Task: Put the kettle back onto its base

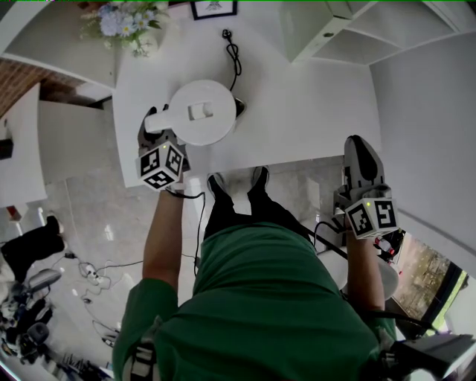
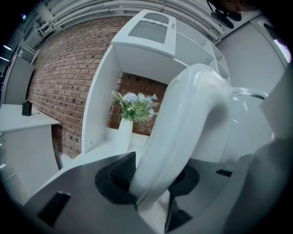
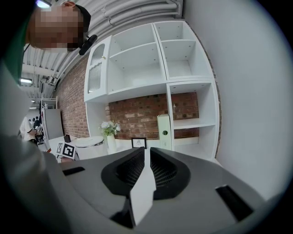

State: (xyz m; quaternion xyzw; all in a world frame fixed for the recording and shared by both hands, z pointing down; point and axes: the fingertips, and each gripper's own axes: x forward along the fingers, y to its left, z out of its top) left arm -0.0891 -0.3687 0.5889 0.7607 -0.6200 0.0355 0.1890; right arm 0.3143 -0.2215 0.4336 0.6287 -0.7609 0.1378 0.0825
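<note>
The white table (image 1: 297,111) carries the kettle (image 1: 202,111), which stands near its front edge, lid up. Whether a base lies under the kettle cannot be told from above. A white shelf unit (image 1: 349,30) stands beyond the kettle and to its right.

The left gripper (image 1: 160,123) is at the kettle's left side, its jaws closed partway around the curved white handle (image 2: 183,132), with a ribbed pad (image 2: 122,171) pressing against it. The right gripper (image 1: 360,145) hangs well to the right of the kettle, past the table's edge. Its jaws are drawn almost together with only a thin slit between them, and nothing is in it.

A vase of flowers (image 1: 126,22) stands behind the kettle to the left. A black cord (image 1: 234,59) runs from the kettle's far side to a loose plug. A small picture frame (image 1: 213,7) stands straight behind the kettle
</note>
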